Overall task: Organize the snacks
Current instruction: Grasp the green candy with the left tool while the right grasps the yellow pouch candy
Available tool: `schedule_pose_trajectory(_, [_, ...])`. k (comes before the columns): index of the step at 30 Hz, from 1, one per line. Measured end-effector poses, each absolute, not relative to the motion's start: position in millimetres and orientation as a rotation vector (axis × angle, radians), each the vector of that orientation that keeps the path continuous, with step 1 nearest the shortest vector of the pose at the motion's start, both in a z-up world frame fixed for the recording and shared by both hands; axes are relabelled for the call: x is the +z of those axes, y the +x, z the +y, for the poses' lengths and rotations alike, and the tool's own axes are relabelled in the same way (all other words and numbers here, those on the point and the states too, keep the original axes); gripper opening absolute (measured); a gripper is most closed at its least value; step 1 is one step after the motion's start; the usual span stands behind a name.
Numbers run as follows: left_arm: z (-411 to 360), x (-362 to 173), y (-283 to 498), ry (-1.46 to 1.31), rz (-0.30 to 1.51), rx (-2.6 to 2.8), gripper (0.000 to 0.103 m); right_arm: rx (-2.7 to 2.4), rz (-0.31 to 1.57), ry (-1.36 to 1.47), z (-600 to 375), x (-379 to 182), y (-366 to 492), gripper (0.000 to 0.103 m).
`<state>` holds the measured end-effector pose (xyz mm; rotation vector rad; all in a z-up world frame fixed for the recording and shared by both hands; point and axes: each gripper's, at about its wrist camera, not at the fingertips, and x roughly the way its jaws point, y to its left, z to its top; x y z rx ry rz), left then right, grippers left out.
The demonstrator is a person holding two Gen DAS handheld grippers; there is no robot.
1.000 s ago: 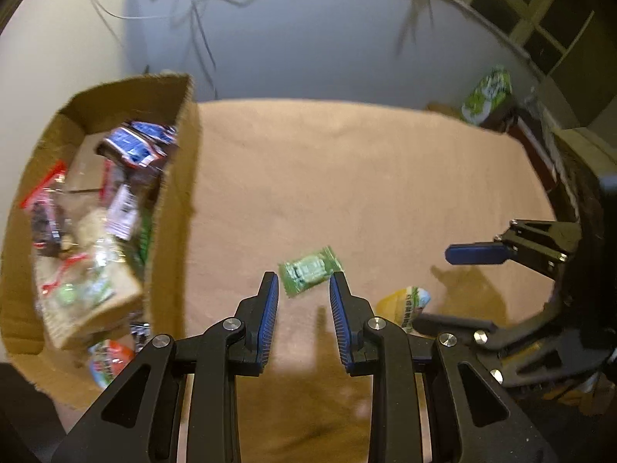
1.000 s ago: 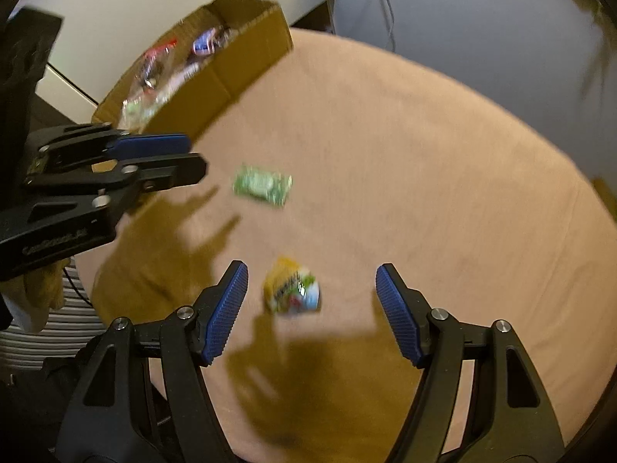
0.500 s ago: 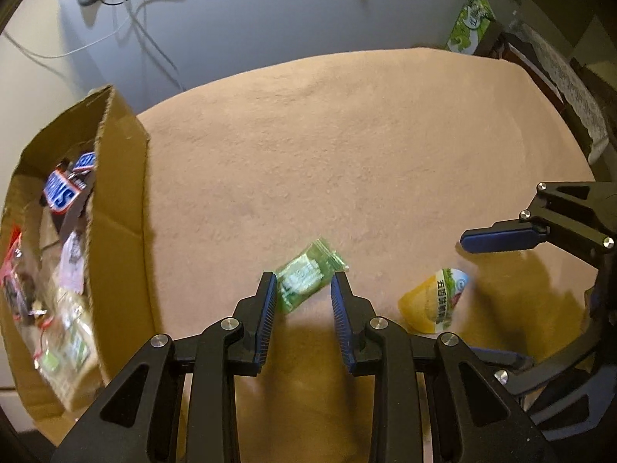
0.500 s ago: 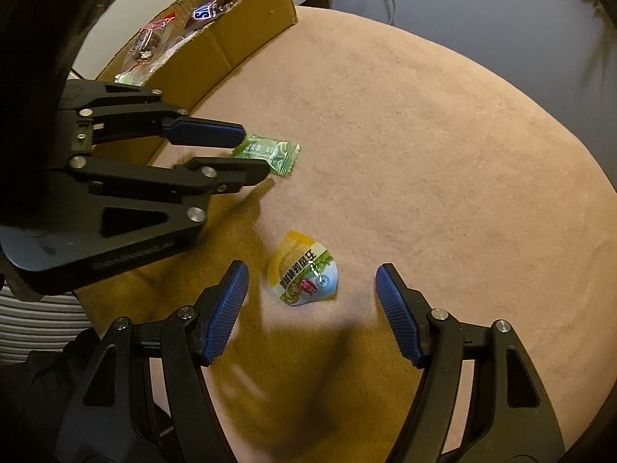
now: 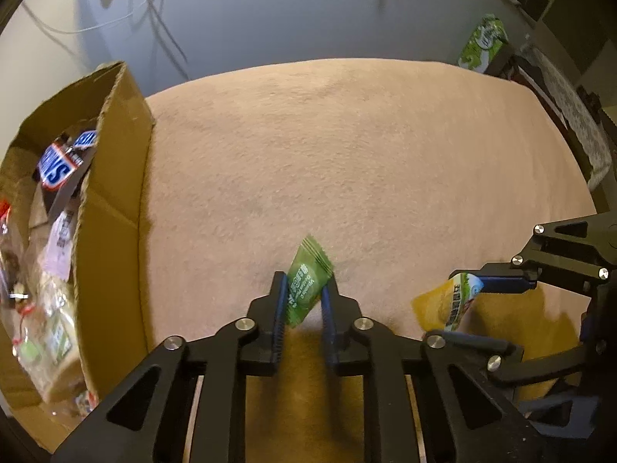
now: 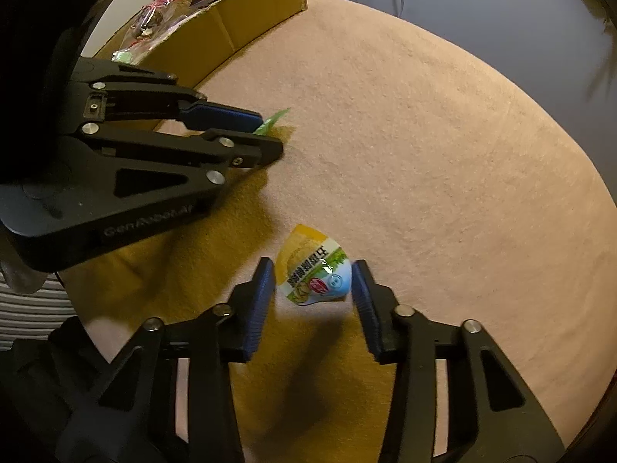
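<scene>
At the far left stands the cardboard box, already partly filled with wrapped snacks, its long side wall running along the edge of the tan surface. Just to its right, the left gripper has just been closing its jaws, and they now pinch the green packet across its narrow width; the packet's long axis runs forward and slightly rightward out of the jaws, its far crimped end sticking up past the fingertips. Further right, the right gripper has also just been closing its jaws around the yellow pouch. The pouch sits squarely between the blue pads, its yellow tip pointing away from the camera and its broader printed end toward it; the pads look to be touching or nearly touching its sides, so a firm pinch is likely but not certain. The box lies to the left of both grippers, and the left hand is the nearer, so its green packet probably has the shortest path in: lift, swing left over the wall, release.
</scene>
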<state>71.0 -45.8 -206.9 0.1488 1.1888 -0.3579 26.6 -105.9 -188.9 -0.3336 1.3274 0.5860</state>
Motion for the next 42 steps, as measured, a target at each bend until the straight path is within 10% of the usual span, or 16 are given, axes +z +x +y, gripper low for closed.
schedule_pose_trajectory(32, [7.3,-188.1,45.5,-0.051,1.161,-0.33,0.004,0.541,1.265,-0.249,-135.2,-150.4,25.4,0.035])
schedule_pose_trajectory(39, [-12.7,-202.0,58.7,-0.016,1.203,-0.31,0.016,0.535,1.278,-0.243,-133.1,-157.9,29.0,0.035])
schedule_pose_trajectory(42, [-14.8,-205.5,57.0,0.008,1.2,-0.298,0.004,0.528,1.277,-0.239,-133.3,-158.8,31.7,0.035])
